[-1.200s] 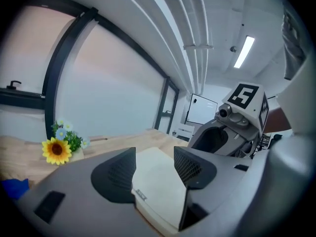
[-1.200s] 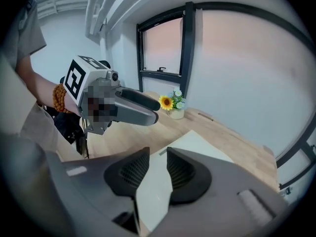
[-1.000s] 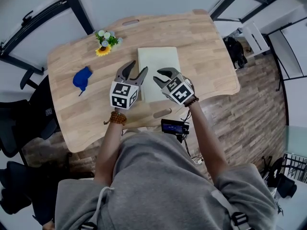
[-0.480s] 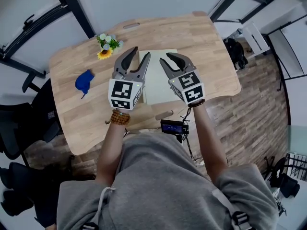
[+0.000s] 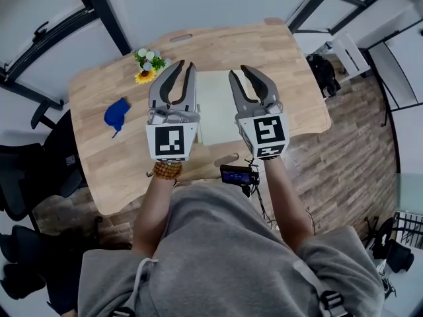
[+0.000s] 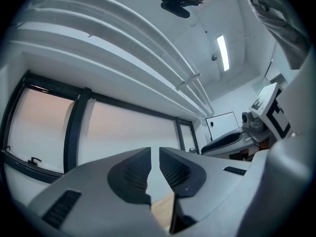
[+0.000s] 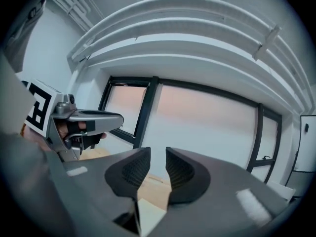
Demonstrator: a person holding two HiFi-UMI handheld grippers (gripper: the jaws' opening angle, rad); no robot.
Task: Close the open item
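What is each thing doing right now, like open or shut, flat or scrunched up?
Left gripper: empty, jaws almost together, just been closing.
Right gripper: empty, jaws a little apart, just been closing slightly.
Book: flat on the table, looks closed.
Blue cloth: scrunched up on the table.
Flowers: in bloom, resting on the table.

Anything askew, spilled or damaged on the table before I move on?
Nothing stands out. The pale book lies flat and looks closed on the wooden table. The artificial flowers and the blue item sit apart at the left, and nothing is spilled.
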